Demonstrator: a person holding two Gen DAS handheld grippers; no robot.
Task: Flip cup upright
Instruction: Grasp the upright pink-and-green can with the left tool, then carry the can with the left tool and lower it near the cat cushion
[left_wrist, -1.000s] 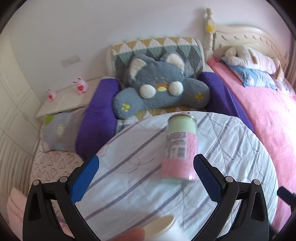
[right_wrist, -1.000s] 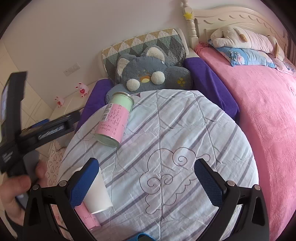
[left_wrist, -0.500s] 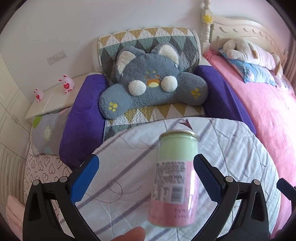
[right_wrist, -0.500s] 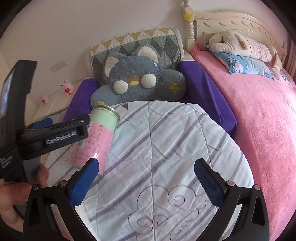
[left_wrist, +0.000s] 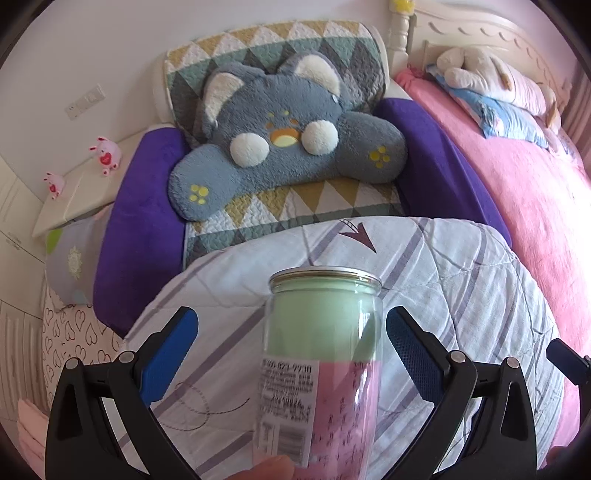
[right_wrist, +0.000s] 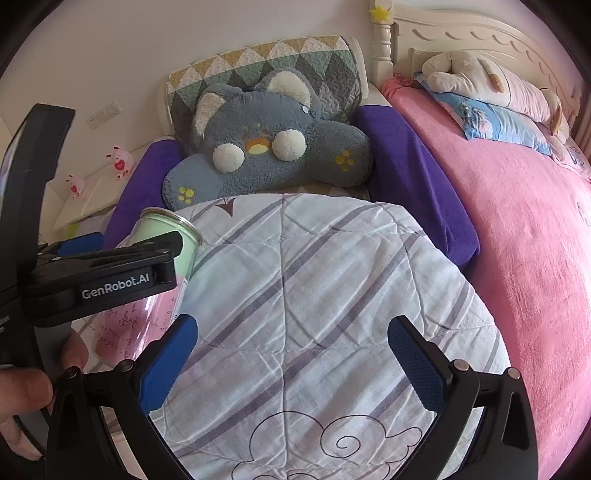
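Left gripper (left_wrist: 291, 347), jaws spread, straddles the lying cup (left_wrist: 321, 369) (clear, slick-looking); closing off-centre could roll it across the quilted table (left_wrist: 461, 280). Right gripper (right_wrist: 291, 363) hangs wide, empty.

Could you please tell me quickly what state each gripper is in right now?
Left gripper: open, its blue fingers either side of the green-and-pink cylindrical cup with the metal rim, not yet clamped.
Right gripper: open, holding nothing, above the striped white quilt.

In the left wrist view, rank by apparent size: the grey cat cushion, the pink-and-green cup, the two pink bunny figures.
1. Grey cat cushion.
2. Pink-and-green cup, though it sits right between the left tongs, so nearness inflates it.
3. Bunny figure with the heart.
4. Farther-left bunny figure, slightly smaller.
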